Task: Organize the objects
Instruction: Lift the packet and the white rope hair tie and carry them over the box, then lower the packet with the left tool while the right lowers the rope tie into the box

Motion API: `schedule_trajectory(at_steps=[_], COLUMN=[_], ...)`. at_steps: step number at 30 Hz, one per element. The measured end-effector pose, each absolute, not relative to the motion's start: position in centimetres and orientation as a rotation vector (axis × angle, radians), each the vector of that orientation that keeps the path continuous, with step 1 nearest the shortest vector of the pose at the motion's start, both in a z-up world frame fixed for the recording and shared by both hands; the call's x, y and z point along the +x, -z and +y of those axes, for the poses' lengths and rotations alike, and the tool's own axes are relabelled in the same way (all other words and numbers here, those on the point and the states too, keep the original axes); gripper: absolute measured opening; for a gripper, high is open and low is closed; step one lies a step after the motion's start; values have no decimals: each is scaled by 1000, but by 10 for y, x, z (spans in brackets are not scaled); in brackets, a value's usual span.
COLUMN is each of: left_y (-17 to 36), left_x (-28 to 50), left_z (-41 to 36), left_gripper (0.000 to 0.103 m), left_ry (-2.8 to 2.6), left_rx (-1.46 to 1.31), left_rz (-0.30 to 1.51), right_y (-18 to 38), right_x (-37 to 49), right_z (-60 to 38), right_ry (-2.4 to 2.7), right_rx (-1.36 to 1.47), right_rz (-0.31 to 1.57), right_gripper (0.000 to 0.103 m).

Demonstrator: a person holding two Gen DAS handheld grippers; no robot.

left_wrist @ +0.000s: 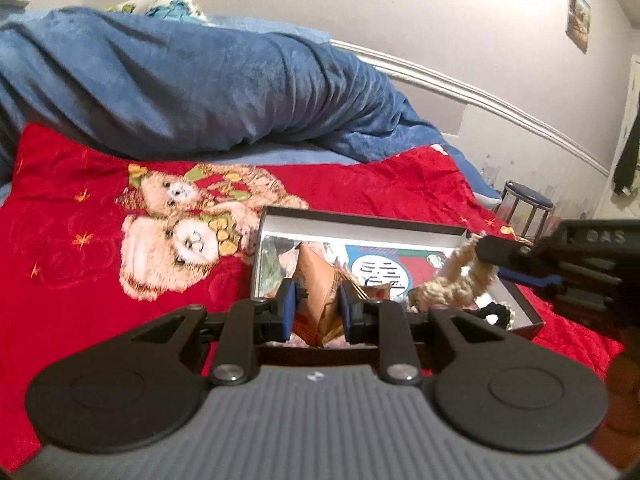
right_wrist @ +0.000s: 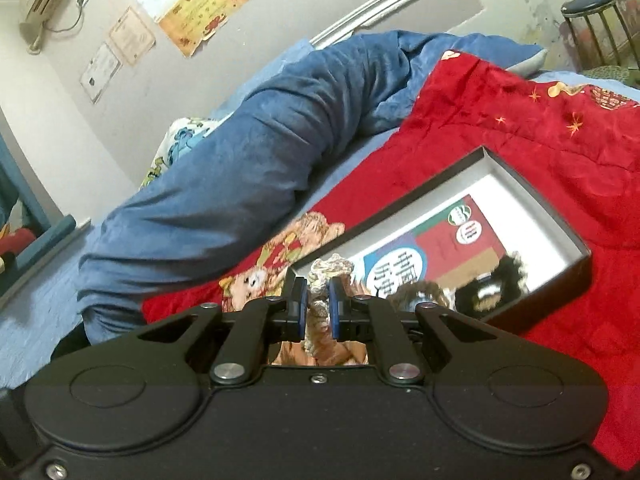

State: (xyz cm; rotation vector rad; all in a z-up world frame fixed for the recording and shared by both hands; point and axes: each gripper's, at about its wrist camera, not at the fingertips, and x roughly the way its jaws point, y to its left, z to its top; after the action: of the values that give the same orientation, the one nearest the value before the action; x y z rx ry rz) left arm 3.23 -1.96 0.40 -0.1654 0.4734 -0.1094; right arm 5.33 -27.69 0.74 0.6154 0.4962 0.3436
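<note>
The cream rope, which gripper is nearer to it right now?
Right. The right gripper is shut on the rope, lifting one end over the box. The left gripper sits beside it, shut on a brown packet.

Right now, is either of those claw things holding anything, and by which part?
Yes. The left gripper pinches a brown packet by its near edge; the right gripper grips a cream knotted rope near its end.

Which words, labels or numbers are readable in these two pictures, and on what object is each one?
"OAS": raised letters, seen mirrored, on the black body of the right gripper.
Large characters on the colourful card lying in the box: blurred, not readable.
Certificates on the wall: print too small.
Brown packet in the left gripper: print blurred.
</note>
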Motion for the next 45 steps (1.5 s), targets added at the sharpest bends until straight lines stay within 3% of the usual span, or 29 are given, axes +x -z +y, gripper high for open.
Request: schedule_trajectory(at_steps=[14, 25, 45], left_y=[-20, 10, 31], left_x=[87, 117, 127], left_z=[-17, -26, -47], left_gripper=[27, 27, 28], left_ry=[66, 39, 102], left_rx=[-165, -89, -45], left_rz=[434, 435, 495], right_y=[-1, 35, 60], right_x=[124, 172, 176], right_z=[-277, -260, -258], right_ry=[-423, -383, -277], right_rx=[692, 634, 638], right_rz=[475, 566, 610], right_gripper=[12, 12, 12])
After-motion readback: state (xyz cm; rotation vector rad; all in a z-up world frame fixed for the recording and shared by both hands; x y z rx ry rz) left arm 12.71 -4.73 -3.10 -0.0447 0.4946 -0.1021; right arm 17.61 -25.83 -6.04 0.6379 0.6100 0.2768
